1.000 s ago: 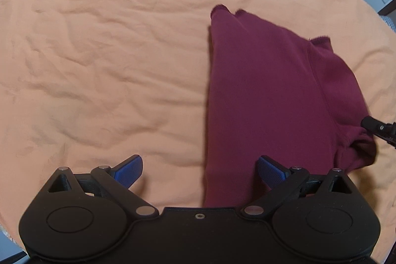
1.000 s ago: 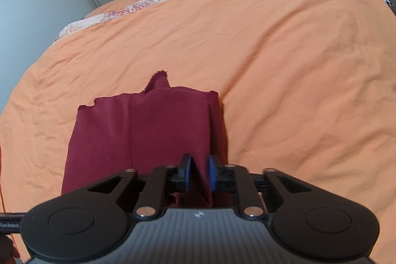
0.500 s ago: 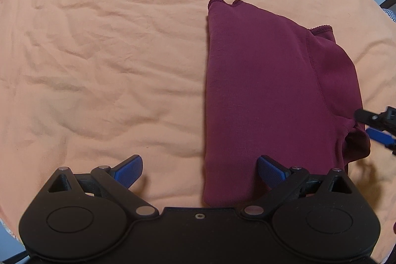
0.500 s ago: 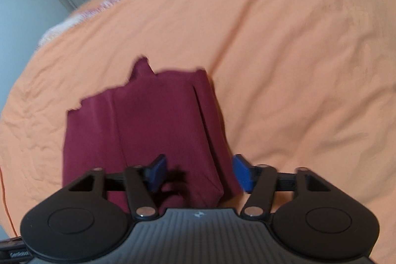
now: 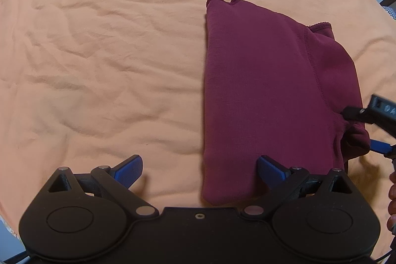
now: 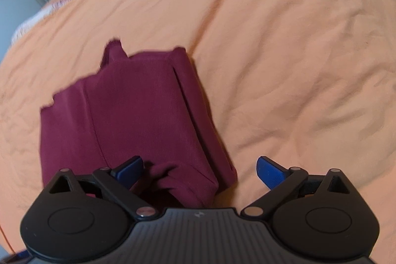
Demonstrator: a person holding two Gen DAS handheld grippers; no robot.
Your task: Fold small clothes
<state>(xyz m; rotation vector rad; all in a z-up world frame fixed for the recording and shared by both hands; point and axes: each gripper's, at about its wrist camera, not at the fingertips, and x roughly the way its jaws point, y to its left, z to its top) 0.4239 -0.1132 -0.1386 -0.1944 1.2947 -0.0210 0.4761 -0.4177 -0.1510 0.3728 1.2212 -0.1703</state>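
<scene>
A small maroon garment lies folded into a rough rectangle on the orange bedspread. My left gripper is open just above the bedspread, its right blue finger over the garment's near edge, its left one over bare cloth. In the right wrist view the same garment lies under the left half of my right gripper, which is open and holds nothing. A bunched corner of the garment sits between the right gripper's fingers. The right gripper's tips show at the garment's right edge in the left wrist view.
The orange bedspread is wrinkled and spreads wide to the left of and beyond the garment. A patterned pillow or sheet edge lies at the far end, with pale walls behind. Part of a hand shows at the right edge.
My right gripper was shut on the garment's corner one second ago; it has opened wide and let go. The garment now lies flatter. The left gripper has stayed open and shifted slightly.
</scene>
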